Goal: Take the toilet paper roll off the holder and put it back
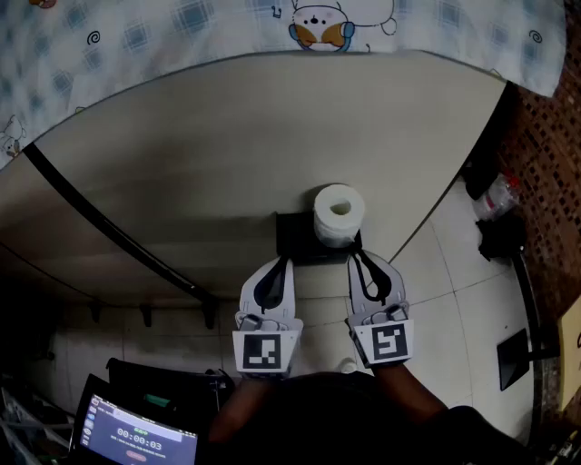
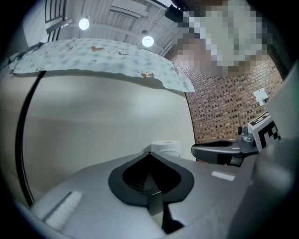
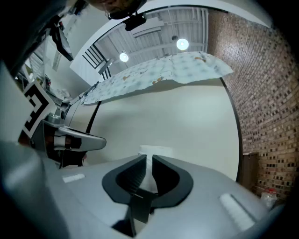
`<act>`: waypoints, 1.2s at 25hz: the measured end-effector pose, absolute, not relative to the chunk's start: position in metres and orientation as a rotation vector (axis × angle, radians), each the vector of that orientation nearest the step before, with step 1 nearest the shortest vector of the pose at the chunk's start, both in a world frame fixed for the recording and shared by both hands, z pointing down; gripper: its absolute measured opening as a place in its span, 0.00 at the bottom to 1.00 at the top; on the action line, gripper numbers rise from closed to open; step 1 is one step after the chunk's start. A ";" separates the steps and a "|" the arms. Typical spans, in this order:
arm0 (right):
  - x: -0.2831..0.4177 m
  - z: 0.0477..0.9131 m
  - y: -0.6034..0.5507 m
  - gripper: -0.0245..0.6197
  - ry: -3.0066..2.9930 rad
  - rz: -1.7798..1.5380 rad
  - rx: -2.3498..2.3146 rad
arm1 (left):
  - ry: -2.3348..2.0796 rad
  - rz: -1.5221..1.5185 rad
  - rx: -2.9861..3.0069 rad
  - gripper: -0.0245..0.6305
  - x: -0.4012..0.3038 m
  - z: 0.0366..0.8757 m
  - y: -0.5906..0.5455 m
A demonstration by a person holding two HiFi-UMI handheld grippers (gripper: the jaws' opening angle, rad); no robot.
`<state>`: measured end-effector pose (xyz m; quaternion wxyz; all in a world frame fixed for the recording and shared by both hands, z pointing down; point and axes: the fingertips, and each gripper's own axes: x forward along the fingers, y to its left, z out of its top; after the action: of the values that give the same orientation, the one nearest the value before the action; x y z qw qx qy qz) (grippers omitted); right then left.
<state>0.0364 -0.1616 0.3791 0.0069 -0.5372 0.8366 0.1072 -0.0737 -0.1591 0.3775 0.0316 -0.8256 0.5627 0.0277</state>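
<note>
A white toilet paper roll (image 1: pixel 339 214) stands on a black holder (image 1: pixel 298 240) fixed to a beige panel (image 1: pixel 227 154), its core hole facing up at me. Both grippers hover just short of it and touch nothing. My left gripper (image 1: pixel 283 264) points at the holder's left part with its jaws shut and empty. The right gripper (image 1: pixel 357 260) sits just below the roll, jaws together apart from a thin slit, holding nothing. In the left gripper view the roll (image 2: pixel 166 147) peeks over the closed jaws (image 2: pixel 149 158). The right gripper view shows the roll (image 3: pixel 155 152) straight behind its jaw tips (image 3: pixel 148 162).
A black strip (image 1: pixel 100 222) runs diagonally across the panel. A patterned cloth (image 1: pixel 272 23) hangs over its top edge. A brick wall (image 1: pixel 545 136), a plastic bottle (image 1: pixel 497 195) and dark gear stand at the right on a tiled floor. A screen (image 1: pixel 136 438) glows at bottom left.
</note>
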 end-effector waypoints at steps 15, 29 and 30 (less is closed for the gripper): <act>0.036 0.401 -0.204 0.76 2.643 0.073 -1.705 | 1.748 0.073 -2.534 0.06 -0.088 0.377 -0.165; 0.005 0.396 -0.273 0.86 2.797 0.003 -1.668 | 1.848 0.067 -2.484 0.06 -0.115 0.381 -0.161; 0.005 0.396 -0.275 0.86 2.799 -0.001 -1.670 | 1.852 0.068 -2.479 0.06 -0.117 0.381 -0.161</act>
<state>0.0045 -0.2747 0.3958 -0.0588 -0.5115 0.8573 -0.0003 -0.1167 -0.1614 0.3805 0.0231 -0.8007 0.5983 0.0220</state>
